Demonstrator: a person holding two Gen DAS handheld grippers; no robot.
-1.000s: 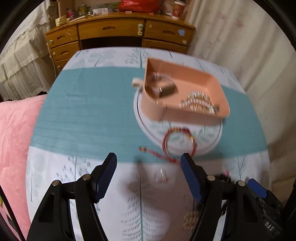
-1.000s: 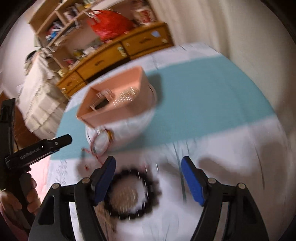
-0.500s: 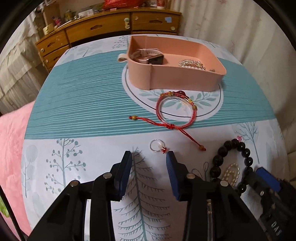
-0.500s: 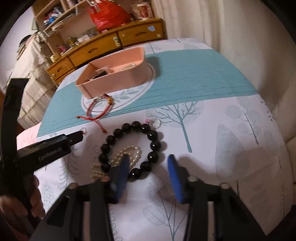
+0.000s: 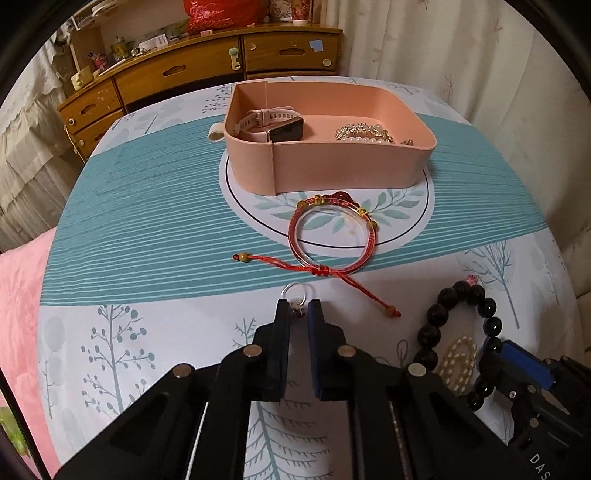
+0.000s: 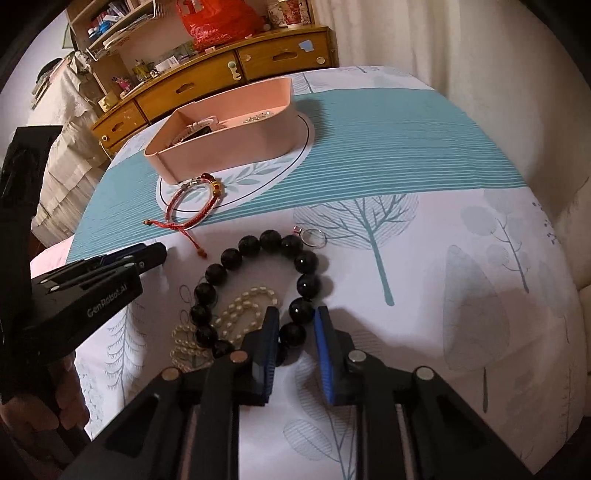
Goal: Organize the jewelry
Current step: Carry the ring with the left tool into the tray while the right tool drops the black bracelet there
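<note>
Left gripper (image 5: pixel 298 308) pinches ring (image 5: pixel 294 295), frame centre. Right gripper (image 6: pixel 295 319) closing around black bead bracelet (image 6: pixel 258 284), lower centre.

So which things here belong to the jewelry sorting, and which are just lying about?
Job: pink tray, watch, red cord bracelet, black bead bracelet, pearl strand, two rings.
Lying about: wooden dresser, red bag, curtain.

Background: a wooden dresser (image 5: pixel 207 70) with drawers stands behind the table (image 5: pixel 147 206), its top crowded with small items and a red bag (image 5: pixel 225 14). Cream curtains (image 5: pixel 443 48) hang at right; a lace-edged cloth (image 5: pixel 26 147) drapes at left. Open shelves (image 6: pixel 110 22) rise above the dresser. Lighting is warm and dim.
</note>
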